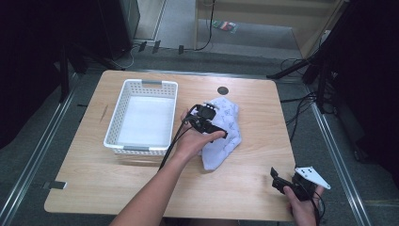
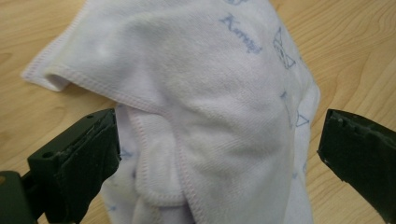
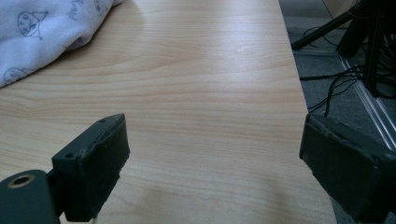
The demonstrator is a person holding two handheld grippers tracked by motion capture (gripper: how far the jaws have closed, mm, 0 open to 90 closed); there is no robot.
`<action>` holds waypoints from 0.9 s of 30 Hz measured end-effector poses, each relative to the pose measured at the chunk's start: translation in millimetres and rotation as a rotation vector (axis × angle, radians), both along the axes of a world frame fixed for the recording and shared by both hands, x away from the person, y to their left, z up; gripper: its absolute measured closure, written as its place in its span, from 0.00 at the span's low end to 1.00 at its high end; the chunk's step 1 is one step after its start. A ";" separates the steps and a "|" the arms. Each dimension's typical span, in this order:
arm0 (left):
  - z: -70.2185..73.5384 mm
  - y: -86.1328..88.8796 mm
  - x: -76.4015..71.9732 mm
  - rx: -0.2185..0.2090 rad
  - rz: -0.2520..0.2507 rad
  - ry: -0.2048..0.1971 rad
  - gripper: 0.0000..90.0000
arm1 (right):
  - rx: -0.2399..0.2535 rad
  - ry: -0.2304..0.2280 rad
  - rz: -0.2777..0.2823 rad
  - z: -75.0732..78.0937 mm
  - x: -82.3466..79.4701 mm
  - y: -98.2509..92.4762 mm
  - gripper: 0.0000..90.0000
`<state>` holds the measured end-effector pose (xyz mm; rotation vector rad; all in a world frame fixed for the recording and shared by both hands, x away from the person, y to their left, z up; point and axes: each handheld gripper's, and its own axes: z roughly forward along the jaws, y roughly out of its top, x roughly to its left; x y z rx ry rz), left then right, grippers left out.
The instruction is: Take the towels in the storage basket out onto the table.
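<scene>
Left claw (image 2: 219, 154), released wide, straddles the crumpled white cloth (image 2: 210, 112) on the table (image 2: 42, 32).

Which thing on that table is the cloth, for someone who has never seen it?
Find the wooden table, then the white basket on its left half. Just right of the basket lies the cloth, crumpled, soft, white with pale blue drawings, unlike the rigid slotted basket.

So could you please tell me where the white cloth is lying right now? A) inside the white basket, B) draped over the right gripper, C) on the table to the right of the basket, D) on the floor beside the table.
C: the cloth lies crumpled on the table, just right of the basket, under the left gripper.
</scene>
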<state>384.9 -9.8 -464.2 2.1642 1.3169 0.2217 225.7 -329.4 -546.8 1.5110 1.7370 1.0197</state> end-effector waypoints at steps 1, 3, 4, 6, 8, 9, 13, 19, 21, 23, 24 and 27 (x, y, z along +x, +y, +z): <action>3.0 3.0 -0.4 0.000 0.002 -0.003 0.00 | 0.000 0.000 0.000 0.0 0.0 0.0 0.09; 11.1 11.6 -1.9 0.001 0.019 -0.025 0.00 | 0.001 0.002 -0.002 0.0 0.0 0.2 0.09; 13.9 14.8 -2.5 -0.005 0.021 -0.028 0.00 | 0.000 0.001 -0.002 0.0 0.0 0.3 0.09; 19.2 21.6 -3.5 0.000 0.030 -0.040 0.00 | -0.003 0.001 -0.002 -0.1 0.0 0.5 0.09; 24.2 29.1 -4.4 -0.006 0.038 -0.050 0.00 | -0.004 0.002 -0.003 -0.1 0.1 0.6 0.09; 24.2 29.1 -4.4 -0.006 0.038 -0.050 0.00 | -0.004 0.002 -0.003 -0.1 0.1 0.6 0.09; 33.9 47.0 -7.4 0.005 0.058 -0.065 0.00 | -0.006 0.002 -0.004 -0.2 0.4 0.6 0.09; 42.0 70.0 -11.1 0.008 0.095 -0.082 0.00 | -0.009 0.004 -0.006 -0.2 0.4 0.8 0.09; 43.2 75.0 -12.2 0.007 0.100 -0.083 0.00 | -0.009 0.004 -0.006 -0.2 0.4 0.8 0.09; 44.2 81.7 -13.7 0.009 0.108 -0.087 0.00 | -0.007 0.005 -0.006 -0.2 0.5 0.6 0.09; 45.2 90.6 -15.4 0.011 0.115 -0.089 0.00 | -0.004 0.007 -0.006 -0.1 0.6 0.6 0.09; 45.8 99.1 -16.6 0.014 0.125 -0.090 0.00 | -0.008 0.006 -0.008 -0.2 0.7 0.8 0.09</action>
